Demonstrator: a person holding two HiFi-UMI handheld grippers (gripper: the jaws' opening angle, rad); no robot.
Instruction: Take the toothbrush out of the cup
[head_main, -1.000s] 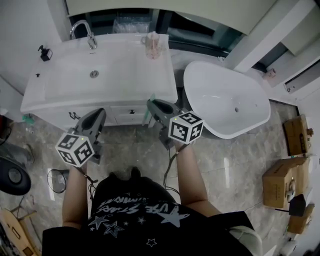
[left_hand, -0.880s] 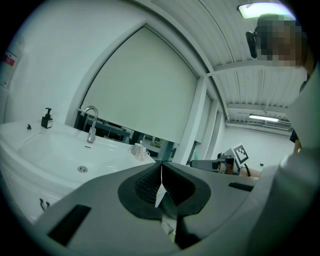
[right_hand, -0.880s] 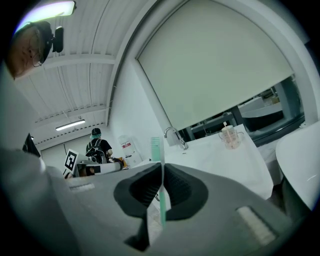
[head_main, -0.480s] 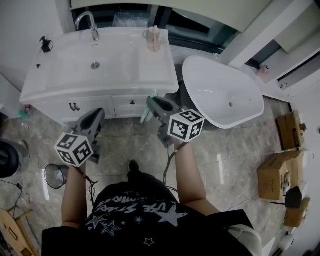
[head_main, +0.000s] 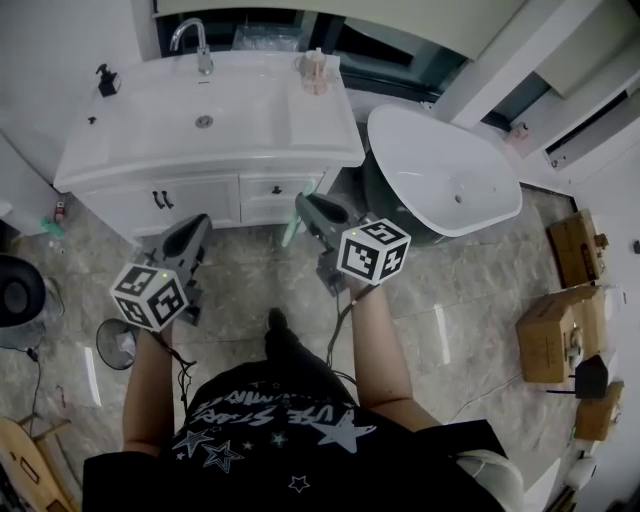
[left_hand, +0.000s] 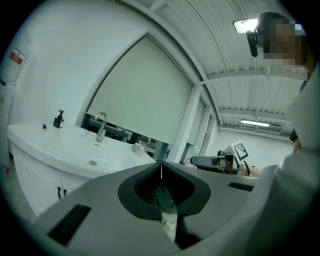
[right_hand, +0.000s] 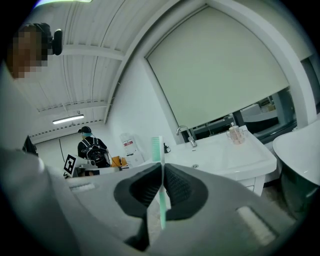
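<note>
In the head view my right gripper is shut on a pale green toothbrush, which hangs down across its tips. The right gripper view shows the brush upright between the closed jaws of the right gripper, bristle end on top. A pinkish cup stands at the back right of the white washbasin top, well away from both grippers; it also shows as the cup. My left gripper is level beside the right one, and in its own view the left gripper has its jaws together.
A tap and a dark soap bottle stand on the basin. A white bathtub lies to the right, with cardboard boxes beyond it. A small wire bin sits on the floor at left. Another person stands behind.
The basin and tub have slid up the head view as the person steps back from them. Both grippers keep their place in the picture, the right one still holding the toothbrush.
</note>
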